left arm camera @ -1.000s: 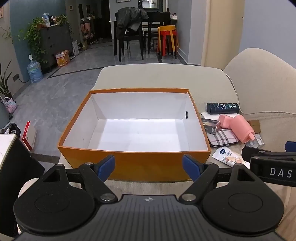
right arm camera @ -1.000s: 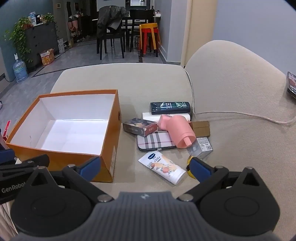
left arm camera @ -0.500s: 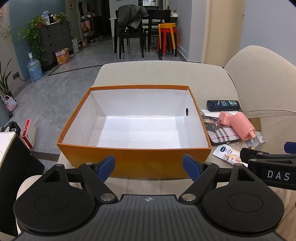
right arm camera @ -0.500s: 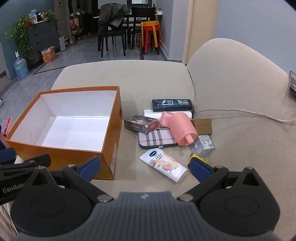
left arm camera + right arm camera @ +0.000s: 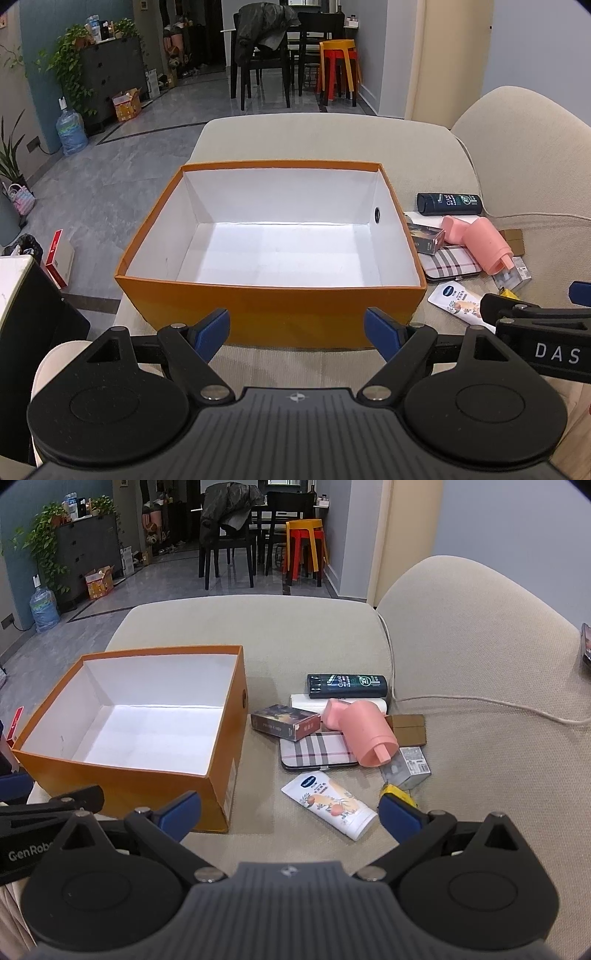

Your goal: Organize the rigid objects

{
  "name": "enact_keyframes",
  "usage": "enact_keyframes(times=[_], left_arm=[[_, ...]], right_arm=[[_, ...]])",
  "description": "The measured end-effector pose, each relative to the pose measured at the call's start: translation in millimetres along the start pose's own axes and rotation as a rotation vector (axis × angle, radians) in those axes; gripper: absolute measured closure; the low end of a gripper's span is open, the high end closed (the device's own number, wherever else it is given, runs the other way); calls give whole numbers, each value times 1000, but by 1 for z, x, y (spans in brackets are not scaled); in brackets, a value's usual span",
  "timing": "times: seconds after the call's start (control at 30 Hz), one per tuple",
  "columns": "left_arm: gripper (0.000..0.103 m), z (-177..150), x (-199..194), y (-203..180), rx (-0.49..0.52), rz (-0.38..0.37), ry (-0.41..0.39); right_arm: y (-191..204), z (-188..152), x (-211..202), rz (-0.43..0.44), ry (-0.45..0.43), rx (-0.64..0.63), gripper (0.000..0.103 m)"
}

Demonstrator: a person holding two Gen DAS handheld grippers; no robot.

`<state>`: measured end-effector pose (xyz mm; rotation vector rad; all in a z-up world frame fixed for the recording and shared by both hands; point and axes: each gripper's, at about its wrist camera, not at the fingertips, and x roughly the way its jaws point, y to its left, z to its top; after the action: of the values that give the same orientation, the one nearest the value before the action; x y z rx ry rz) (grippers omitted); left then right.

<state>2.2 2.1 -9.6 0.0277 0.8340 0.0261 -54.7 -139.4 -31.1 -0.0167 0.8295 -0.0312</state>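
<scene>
An empty orange box [image 5: 266, 306] with a white inside stands on the beige sofa; it also shows in the right wrist view [image 5: 122, 786]. To its right lie a pink dryer-like object [image 5: 364, 734], a dark shampoo bottle [image 5: 347, 686], a small dark carton [image 5: 284, 722], a plaid case [image 5: 317, 751], a white lotion tube [image 5: 328, 805], a small grey carton [image 5: 408, 766] and a brown card [image 5: 408, 727]. My left gripper [image 5: 297, 330] is open and empty before the box's near wall. My right gripper [image 5: 290, 812] is open and empty just short of the tube.
A white cable [image 5: 480, 705] runs across the sofa seat to the right. The sofa backrest [image 5: 461, 620] rises at the right. Beyond the sofa's far edge are floor, dark chairs [image 5: 229, 546] and coloured stools [image 5: 304, 546].
Both grippers have drawn back and risen slightly, so the box and the pile look a little farther away. Nothing on the sofa moved.
</scene>
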Motion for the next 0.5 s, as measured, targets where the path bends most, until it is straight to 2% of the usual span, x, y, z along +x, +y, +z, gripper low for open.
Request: enact_keyframes(times=[0.5], left_arm=[[6,-2,1,4,-7,2,4]], right_arm=[[1,-2,0,4,10,3,3]])
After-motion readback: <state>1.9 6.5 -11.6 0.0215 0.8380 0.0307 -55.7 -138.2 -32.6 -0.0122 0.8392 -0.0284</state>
